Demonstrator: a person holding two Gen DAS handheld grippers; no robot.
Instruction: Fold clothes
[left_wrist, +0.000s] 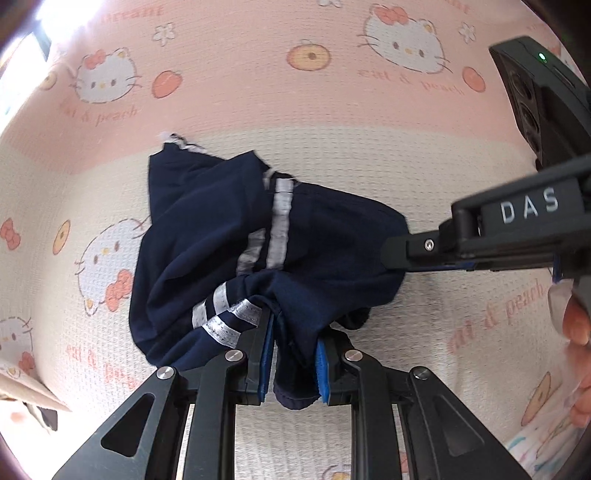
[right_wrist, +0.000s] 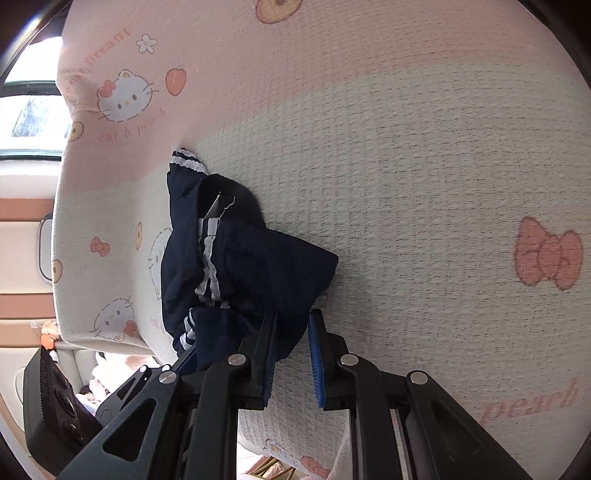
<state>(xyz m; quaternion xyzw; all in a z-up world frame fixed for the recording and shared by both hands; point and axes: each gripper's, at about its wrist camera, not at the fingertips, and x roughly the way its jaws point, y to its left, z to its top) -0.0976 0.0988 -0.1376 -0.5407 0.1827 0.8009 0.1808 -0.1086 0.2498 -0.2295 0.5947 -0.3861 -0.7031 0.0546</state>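
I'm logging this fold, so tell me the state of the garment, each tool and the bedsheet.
Navy garment: bunched, partly lifted off the sheet.
Left tool: shut on navy garment.
Right tool: shut on navy garment edge.
Bedsheet: spread flat under the garment.

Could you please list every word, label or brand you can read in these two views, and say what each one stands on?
"DAS": white letters on the black body of the right gripper, seen from the left wrist.
"cat & peach": pink script printed repeatedly on the bed cover; most copies are blurred, so the first word is uncertain.
"peach": pink script on the same cover, lower right of the right wrist view.
"...dreamt": partly cut off near the cover's far edge; not reliably readable.
The navy garment shows only white stripes, no text.
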